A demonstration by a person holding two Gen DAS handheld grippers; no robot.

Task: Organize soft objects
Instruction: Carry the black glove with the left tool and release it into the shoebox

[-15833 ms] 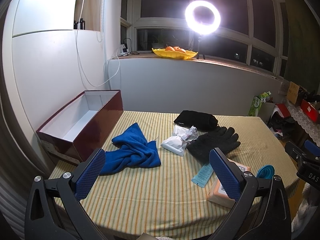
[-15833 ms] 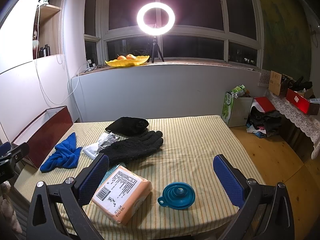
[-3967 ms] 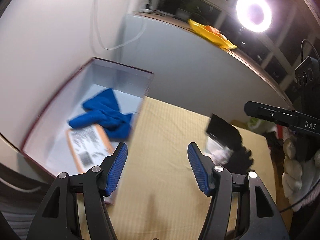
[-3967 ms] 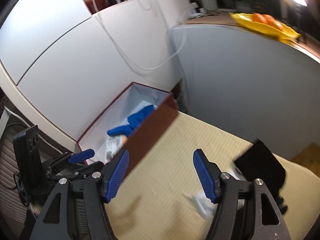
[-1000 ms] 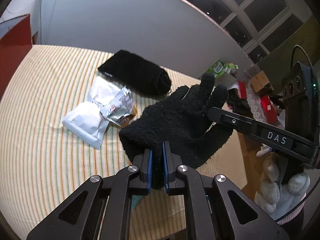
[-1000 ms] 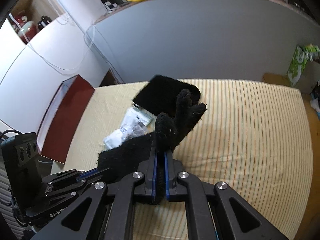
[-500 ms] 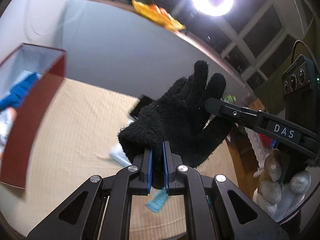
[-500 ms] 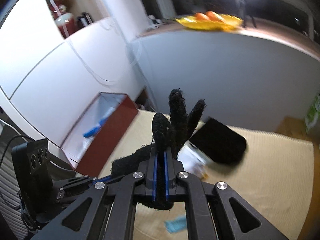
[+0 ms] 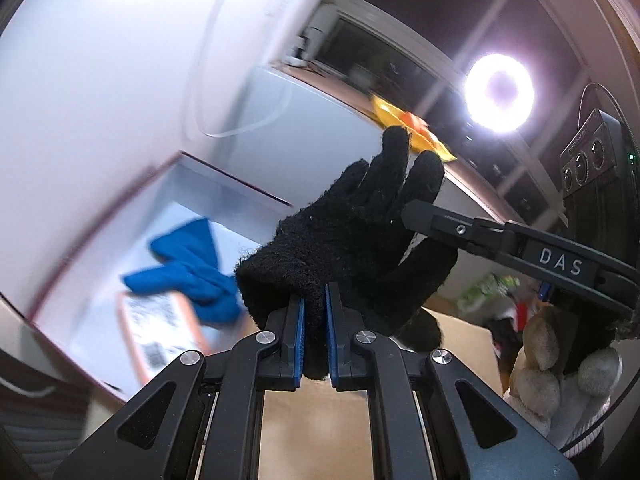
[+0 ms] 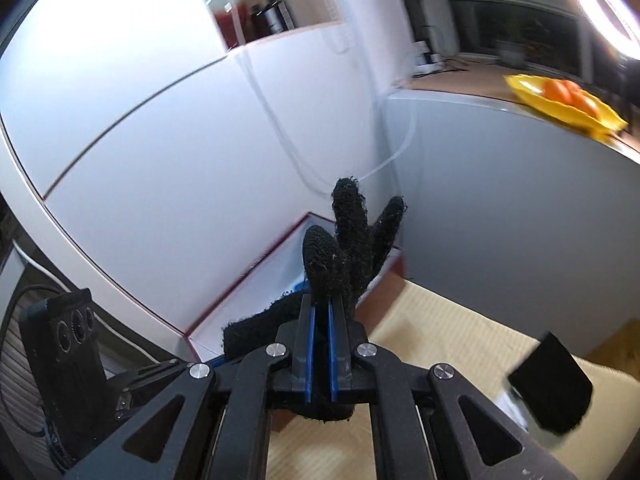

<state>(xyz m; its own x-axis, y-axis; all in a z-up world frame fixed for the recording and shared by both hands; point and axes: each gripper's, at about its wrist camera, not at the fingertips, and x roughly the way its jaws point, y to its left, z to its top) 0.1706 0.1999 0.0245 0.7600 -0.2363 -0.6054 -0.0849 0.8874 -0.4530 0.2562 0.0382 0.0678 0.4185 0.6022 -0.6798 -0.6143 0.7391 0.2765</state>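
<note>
A black fuzzy glove (image 9: pixel 352 240) hangs in the air between both grippers. My left gripper (image 9: pixel 315 320) is shut on its cuff end. My right gripper (image 10: pixel 319 334) is shut on its finger end (image 10: pixel 352 248); it also shows at the right of the left wrist view (image 9: pixel 412 210). The red box with white inside (image 9: pixel 160 172) lies below and to the left, holding a blue cloth (image 9: pixel 188 268) and an orange-edged packet (image 9: pixel 160 332). In the right wrist view the box (image 10: pixel 256 284) sits just beyond the glove.
A black folded item (image 10: pixel 552 384) lies on the striped tablecloth (image 10: pixel 440 336) at the right. A yellow fruit dish (image 10: pixel 560 100) stands on the sill. White cabinet wall (image 10: pixel 180 140) stands behind the box. A ring light (image 9: pixel 498 98) glares at upper right.
Both grippers have carried the glove up and left from the table toward the box; the box interior with blue cloth and packet is now in view under the glove.
</note>
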